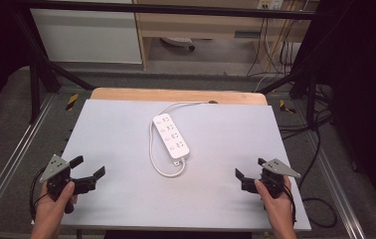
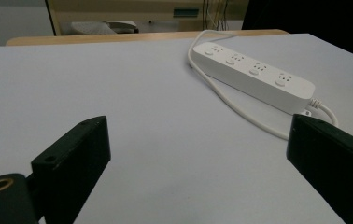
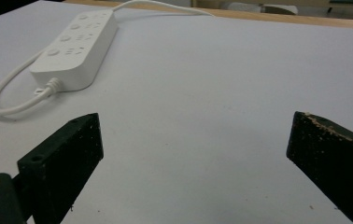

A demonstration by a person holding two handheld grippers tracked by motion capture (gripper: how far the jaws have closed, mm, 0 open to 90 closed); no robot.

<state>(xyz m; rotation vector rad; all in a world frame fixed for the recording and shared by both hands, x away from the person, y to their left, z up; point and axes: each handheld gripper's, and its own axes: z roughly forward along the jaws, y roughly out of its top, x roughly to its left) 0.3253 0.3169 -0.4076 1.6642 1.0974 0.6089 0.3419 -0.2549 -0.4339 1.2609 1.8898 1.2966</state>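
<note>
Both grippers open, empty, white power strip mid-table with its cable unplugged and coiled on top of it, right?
Not quite: the cable loops on the table beside the power strip, not on top, per the high view. Left gripper and right gripper are open and empty.

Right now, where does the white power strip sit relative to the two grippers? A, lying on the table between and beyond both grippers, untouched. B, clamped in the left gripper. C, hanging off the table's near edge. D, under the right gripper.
A: the power strip lies mid-table with its cable looped beside it, while the left gripper and right gripper stand open and apart from it near the table's front corners.
</note>
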